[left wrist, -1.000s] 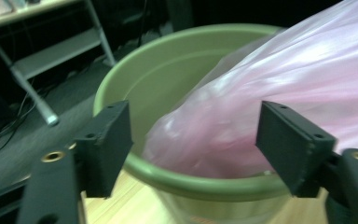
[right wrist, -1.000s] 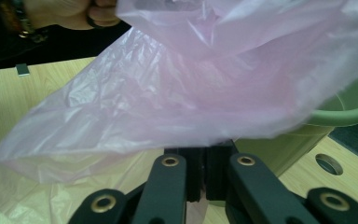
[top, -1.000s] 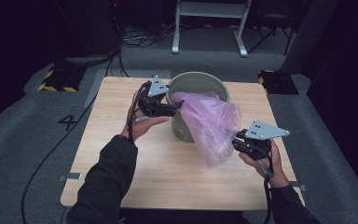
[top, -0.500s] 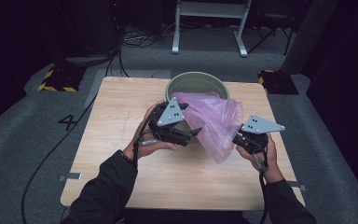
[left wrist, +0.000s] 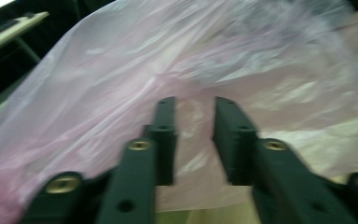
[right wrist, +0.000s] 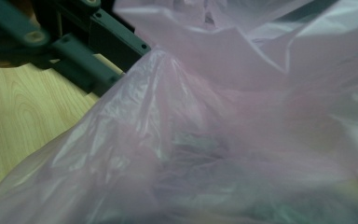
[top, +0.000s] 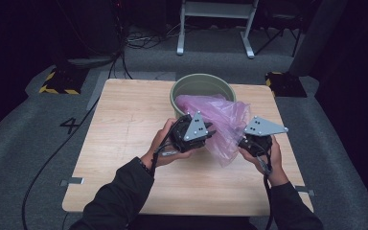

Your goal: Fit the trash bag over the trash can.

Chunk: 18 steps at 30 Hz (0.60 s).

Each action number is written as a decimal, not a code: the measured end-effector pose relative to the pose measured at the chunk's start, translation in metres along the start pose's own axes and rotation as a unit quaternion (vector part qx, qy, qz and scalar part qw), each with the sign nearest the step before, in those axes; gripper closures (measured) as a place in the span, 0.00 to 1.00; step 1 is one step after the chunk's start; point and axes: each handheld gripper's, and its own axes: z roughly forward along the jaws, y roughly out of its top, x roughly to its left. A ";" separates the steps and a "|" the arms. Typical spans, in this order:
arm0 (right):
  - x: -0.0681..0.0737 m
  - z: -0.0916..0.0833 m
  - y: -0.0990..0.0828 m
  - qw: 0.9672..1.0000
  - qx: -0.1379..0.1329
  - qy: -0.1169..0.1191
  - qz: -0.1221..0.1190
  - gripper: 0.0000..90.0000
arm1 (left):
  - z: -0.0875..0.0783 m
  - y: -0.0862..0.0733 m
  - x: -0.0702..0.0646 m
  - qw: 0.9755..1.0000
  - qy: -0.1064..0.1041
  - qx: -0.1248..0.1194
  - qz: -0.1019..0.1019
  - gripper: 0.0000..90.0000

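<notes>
Two grippers | left (left wrist: 193,140) closing on crinkled pink film bag (top: 223,122) | right (top: 249,143) pinching it | round green bin (top: 182,91)

The wooden table (top: 124,134) stood on grey carpet (top: 38,143), which bore a painted number 4 (top: 70,125) at the table's left. A black-and-yellow striped block (top: 56,82) lay beyond the left corner. A white metal frame (top: 215,24) stood farther back, with cables (top: 139,38) trailing near it.
</notes>
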 end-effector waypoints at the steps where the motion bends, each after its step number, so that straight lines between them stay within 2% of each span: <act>1: 0.000 0.000 0.000 1.000 0.000 0.000 -0.001 1.00 | 0.000 0.000 0.001 1.000 0.000 0.001 0.002 0.91; 3: 0.000 0.000 0.001 1.000 -0.002 0.001 0.000 1.00 | -0.001 -0.002 0.002 1.000 0.001 -0.002 0.003 0.99; 5: 0.001 0.000 0.002 1.000 -0.002 0.000 -0.001 1.00 | -0.003 -0.004 0.004 1.000 -0.005 -0.002 0.004 1.00; 10: -0.001 0.000 0.001 1.000 -0.003 0.001 0.004 1.00 | -0.008 -0.008 0.009 1.000 0.005 -0.002 0.003 1.00; 13: -0.002 -0.001 0.001 1.000 -0.004 -0.001 0.005 1.00 | -0.011 -0.012 0.015 1.000 0.015 -0.008 -0.016 1.00; 14: -0.002 -0.001 0.002 1.000 -0.004 -0.002 0.005 1.00 | -0.013 -0.012 0.015 0.999 0.021 -0.017 -0.025 0.98; 15: -0.001 -0.001 0.002 1.000 -0.003 0.000 0.003 1.00 | -0.015 -0.011 0.015 0.999 0.016 -0.023 -0.025 0.79; 17: 0.000 0.000 0.003 1.000 -0.002 0.000 -0.001 1.00 | -0.016 -0.007 0.011 0.999 0.023 -0.030 -0.021 0.57; 18: 0.001 0.001 0.003 1.000 -0.001 0.002 -0.003 1.00 | -0.016 -0.006 0.009 0.999 0.023 -0.032 -0.021 0.43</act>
